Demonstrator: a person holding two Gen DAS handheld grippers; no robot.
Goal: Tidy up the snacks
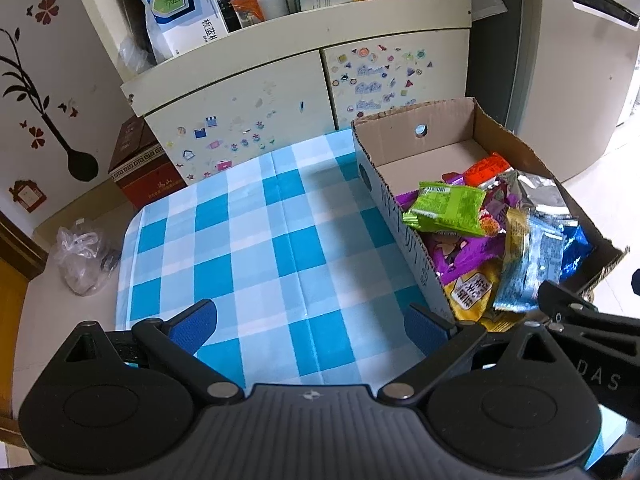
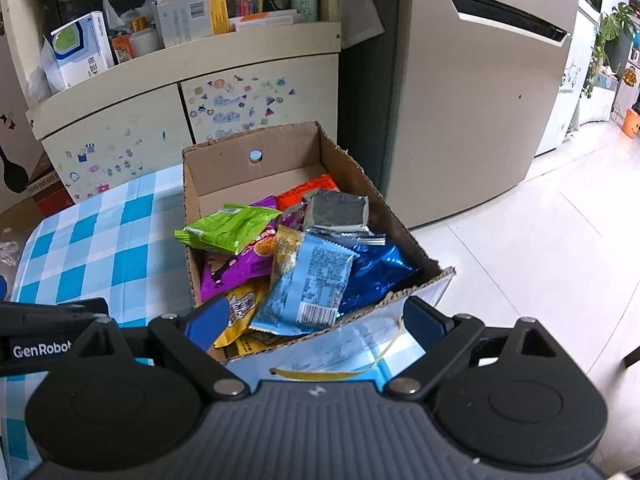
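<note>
I saw a matt corrugated cardboard box point(image 2: 352, 168) holding glossy foil and plastic packets point(image 2: 308, 280), a smooth checked cloth point(image 1: 256, 240) underneath, and my matt black plastic grippers' textured blue pads point(image 1: 192, 326).

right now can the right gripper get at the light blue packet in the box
Probably yes. The right gripper is open just above the box's near edge, and the light blue packet lies on top of the pile at that near end, with nothing over it.

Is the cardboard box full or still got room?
Partly full: the cardboard box holds snack packets piled at its near end; the far end shows bare floor.
</note>
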